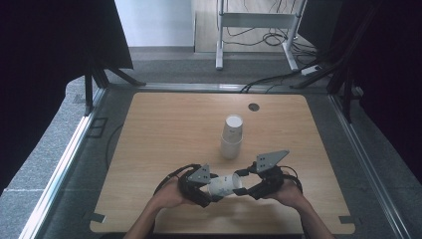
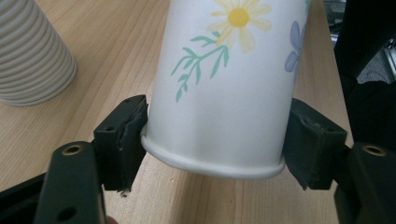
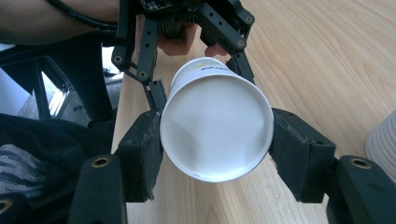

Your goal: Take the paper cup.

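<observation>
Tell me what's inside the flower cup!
The right tool's view looks at the flat white bottom of the flower cup; its open mouth faces the other tool, so the inside is hidden.

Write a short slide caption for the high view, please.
Both grippers, left and right, clamp one floral paper cup near a cup stack.

Desk: light wood top [image 1: 164,149], rounded corners, a round cable hole [image 1: 254,106] near the far edge.
Floor: grey carpet [image 1: 59,134] around the desk.
Sides: black curtains [image 1: 45,45] left and right.
Beyond the far edge: white metal frame [image 1: 256,22], loose black cables [image 1: 278,77], pale wall [image 1: 154,22].
</observation>
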Available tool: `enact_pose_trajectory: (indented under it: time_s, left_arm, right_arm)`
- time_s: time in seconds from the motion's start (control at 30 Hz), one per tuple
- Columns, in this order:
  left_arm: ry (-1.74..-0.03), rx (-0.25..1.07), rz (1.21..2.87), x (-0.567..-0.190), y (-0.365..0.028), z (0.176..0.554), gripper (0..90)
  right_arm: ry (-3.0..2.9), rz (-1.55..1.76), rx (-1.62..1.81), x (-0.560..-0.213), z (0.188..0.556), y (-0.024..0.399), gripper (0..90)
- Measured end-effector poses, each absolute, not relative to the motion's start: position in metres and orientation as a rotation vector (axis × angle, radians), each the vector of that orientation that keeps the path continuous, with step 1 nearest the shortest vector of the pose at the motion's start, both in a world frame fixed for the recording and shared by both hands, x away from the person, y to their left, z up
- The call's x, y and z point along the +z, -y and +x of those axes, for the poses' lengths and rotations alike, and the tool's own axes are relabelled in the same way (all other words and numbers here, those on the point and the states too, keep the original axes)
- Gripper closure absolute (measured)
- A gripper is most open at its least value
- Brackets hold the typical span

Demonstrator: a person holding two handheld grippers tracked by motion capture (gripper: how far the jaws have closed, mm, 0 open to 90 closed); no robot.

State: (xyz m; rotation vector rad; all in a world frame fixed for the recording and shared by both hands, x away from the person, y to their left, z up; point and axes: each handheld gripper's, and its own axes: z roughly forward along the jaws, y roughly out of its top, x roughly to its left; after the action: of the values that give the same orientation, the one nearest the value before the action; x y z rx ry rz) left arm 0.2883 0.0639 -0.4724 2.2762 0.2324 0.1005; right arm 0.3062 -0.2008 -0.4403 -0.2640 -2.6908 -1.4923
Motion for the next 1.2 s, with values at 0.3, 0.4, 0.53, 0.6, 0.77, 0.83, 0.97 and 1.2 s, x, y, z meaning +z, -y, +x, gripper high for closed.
enact_pose_trajectory:
  time_s: [0.3,0.4,0.53,0.6,0.77,0.83,0.97,1.2]
  left_arm:
    - [-0.237,0.106,2.290,-0.468,-0.065,0.289,32.2]
    - [-0.242,0.108,2.284,-0.465,-0.066,0.290,32.2]
    - [-0.255,0.116,2.303,-0.462,-0.068,0.291,32.0]
    - [-0.262,0.123,2.316,-0.461,-0.069,0.292,32.0]
    - [-0.252,0.137,2.370,-0.457,-0.068,0.293,32.0]
    - [-0.249,0.141,2.386,-0.455,-0.067,0.293,32.0]
    - [-0.234,0.153,2.432,-0.450,-0.063,0.293,31.9]
    - [-0.186,0.190,2.526,-0.439,-0.051,0.293,31.8]
  right_arm:
    - [2.695,-0.294,-1.465,-0.439,0.308,0.200,35.1]
    - [2.705,-0.317,-1.458,-0.437,0.308,0.200,30.4]
    - [2.732,-0.337,-1.434,-0.434,0.308,0.201,25.4]
    - [2.752,-0.345,-1.412,-0.434,0.308,0.202,23.2]
    - [2.820,-0.362,-1.329,-0.431,0.308,0.202,20.2]
    - [2.855,-0.355,-1.288,-0.429,0.307,0.202,19.8]
    - [2.901,-0.344,-1.209,-0.422,0.306,0.198,18.7]
    - [2.979,-0.292,-1.045,-0.417,0.304,0.185,17.4]
